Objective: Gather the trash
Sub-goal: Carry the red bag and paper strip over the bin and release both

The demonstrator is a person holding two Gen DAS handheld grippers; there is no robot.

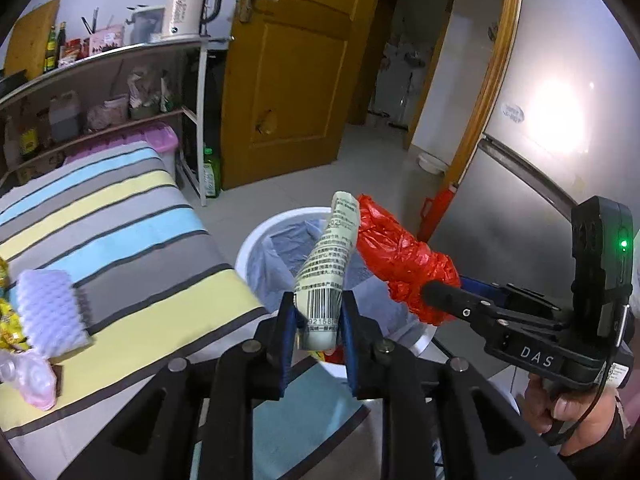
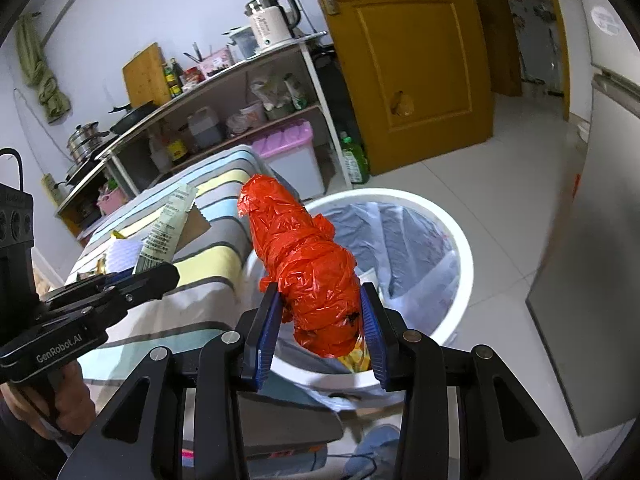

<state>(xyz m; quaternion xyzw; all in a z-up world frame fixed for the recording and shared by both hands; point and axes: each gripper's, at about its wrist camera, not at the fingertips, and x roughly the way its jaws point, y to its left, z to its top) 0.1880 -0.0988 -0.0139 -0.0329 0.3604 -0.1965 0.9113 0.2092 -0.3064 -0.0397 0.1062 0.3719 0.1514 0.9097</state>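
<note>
My left gripper (image 1: 318,312) is shut on a pale green printed wrapper (image 1: 328,264), held upright over the white trash bin (image 1: 256,240) with its grey liner. My right gripper (image 2: 320,316) is shut on a crumpled red plastic bag (image 2: 296,248), held over the bin (image 2: 452,240). The red bag (image 1: 396,256) and right gripper (image 1: 444,300) show at the right of the left wrist view. The wrapper (image 2: 168,228) and left gripper (image 2: 160,276) show at the left of the right wrist view. The two items hang side by side, close together.
A striped cloth-covered table (image 1: 120,220) beside the bin carries a white sponge (image 1: 52,312), yellow wrappers (image 1: 8,320) and a pink plastic piece (image 1: 32,380). A shelf unit (image 1: 120,92), yellow door (image 1: 296,72) and grey fridge (image 1: 520,184) surround the bin.
</note>
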